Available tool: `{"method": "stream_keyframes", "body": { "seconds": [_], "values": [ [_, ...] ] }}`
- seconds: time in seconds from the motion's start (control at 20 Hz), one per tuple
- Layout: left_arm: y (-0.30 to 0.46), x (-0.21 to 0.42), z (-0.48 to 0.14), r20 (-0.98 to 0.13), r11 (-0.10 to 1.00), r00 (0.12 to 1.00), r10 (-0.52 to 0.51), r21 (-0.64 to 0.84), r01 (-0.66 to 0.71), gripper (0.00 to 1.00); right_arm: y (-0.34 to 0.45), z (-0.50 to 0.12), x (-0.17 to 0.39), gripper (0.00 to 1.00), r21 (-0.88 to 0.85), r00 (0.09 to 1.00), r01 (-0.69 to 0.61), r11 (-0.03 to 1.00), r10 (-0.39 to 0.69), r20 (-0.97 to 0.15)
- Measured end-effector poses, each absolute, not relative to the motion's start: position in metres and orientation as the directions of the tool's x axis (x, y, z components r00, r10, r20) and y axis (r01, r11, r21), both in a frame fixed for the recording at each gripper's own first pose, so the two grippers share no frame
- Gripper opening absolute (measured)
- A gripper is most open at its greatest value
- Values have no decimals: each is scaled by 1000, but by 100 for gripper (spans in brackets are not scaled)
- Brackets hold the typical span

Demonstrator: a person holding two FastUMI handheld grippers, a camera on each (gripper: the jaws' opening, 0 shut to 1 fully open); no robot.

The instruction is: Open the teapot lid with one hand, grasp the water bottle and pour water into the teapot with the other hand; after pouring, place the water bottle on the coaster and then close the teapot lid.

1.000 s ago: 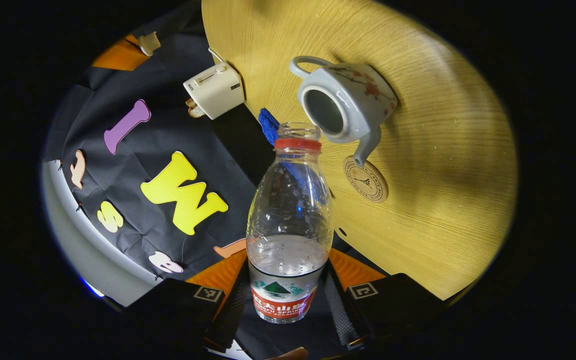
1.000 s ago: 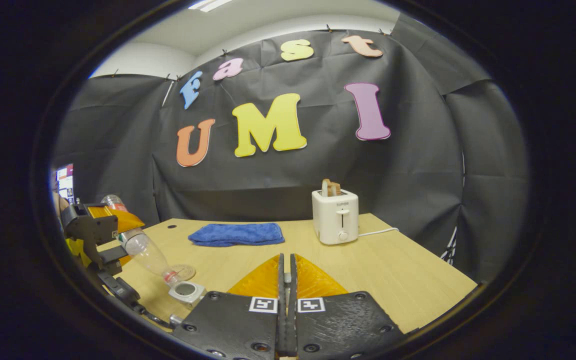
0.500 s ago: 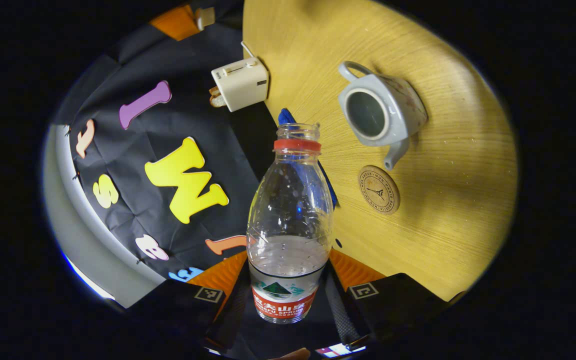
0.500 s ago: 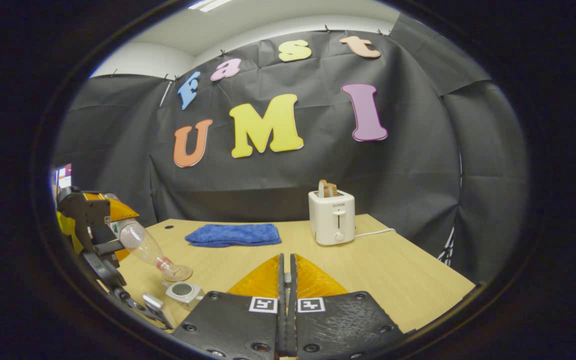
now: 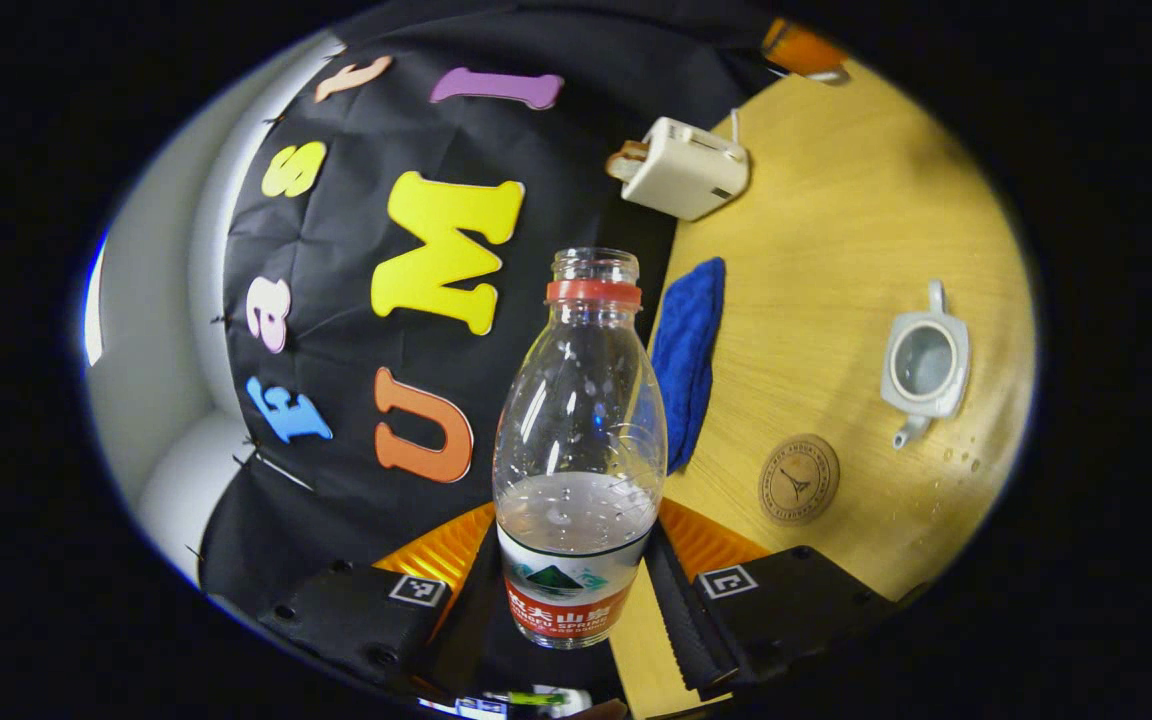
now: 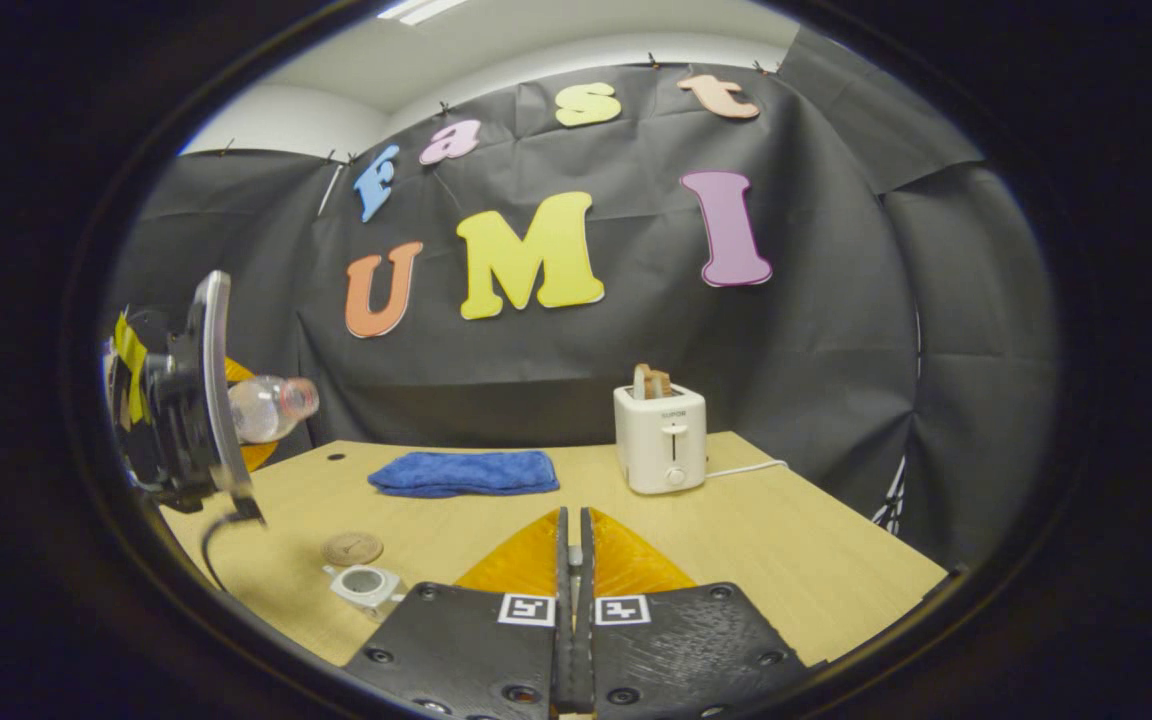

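Water bottle: the water bottle (image 5: 579, 440) stands at the centre of the left gripper view, uncapped, part full; in the right gripper view it lies near level at the left edge (image 6: 271, 407), above the table.
Left gripper: the left gripper (image 5: 576, 600) has its fingers (image 5: 706, 625) pressed on either side of the bottle's labelled base, holding it; it shows at the far left of the right gripper view (image 6: 181, 400).
Teapot: the teapot (image 5: 923, 365) sits lidless on the table (image 5: 836, 260) at the right of the left gripper view, spout toward the coaster; lower left in the right gripper view (image 6: 366, 585).
Coaster: the coaster (image 5: 798, 479) lies bare, near the teapot, lower right.
Right gripper: the right gripper (image 6: 572, 580) is at the bottom centre, its fingers (image 6: 561, 560) nearly together; whether they pinch anything, I cannot tell.
Cloth: a blue cloth (image 6: 466, 472) lies at the table's back, left of centre.
Toaster: a white toaster (image 6: 660, 450) with bread in its slot stands to the right of the cloth.
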State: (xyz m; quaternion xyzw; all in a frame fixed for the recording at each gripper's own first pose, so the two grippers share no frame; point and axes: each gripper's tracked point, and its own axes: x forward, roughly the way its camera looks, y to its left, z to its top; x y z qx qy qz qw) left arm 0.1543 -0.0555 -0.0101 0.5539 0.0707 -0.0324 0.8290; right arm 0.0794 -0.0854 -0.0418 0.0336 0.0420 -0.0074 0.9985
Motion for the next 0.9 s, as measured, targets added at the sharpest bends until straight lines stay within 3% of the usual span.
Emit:
{"method": "stream_keyframes", "body": {
  "seconds": [0.3,0.5,0.65,0.9],
  "values": [
    [-67,160,-38,-207,717,978,-37,676,170,77,-79,-46,81,0,54,996,13,998,-8,-91],
    [-69,173,-67,-201,838,977,-72,519,169,77,-75,-48,83,0,36,995,11,999,-7,-97],
    [-68,192,-93,-196,936,976,-90,318,150,77,-71,-53,85,0,39,994,17,999,-13,-107],
    [-75,206,-111,-190,985,969,-161,29,169,78,-61,-64,88,0,14,992,1,1000,1,-124]
  ]
}}
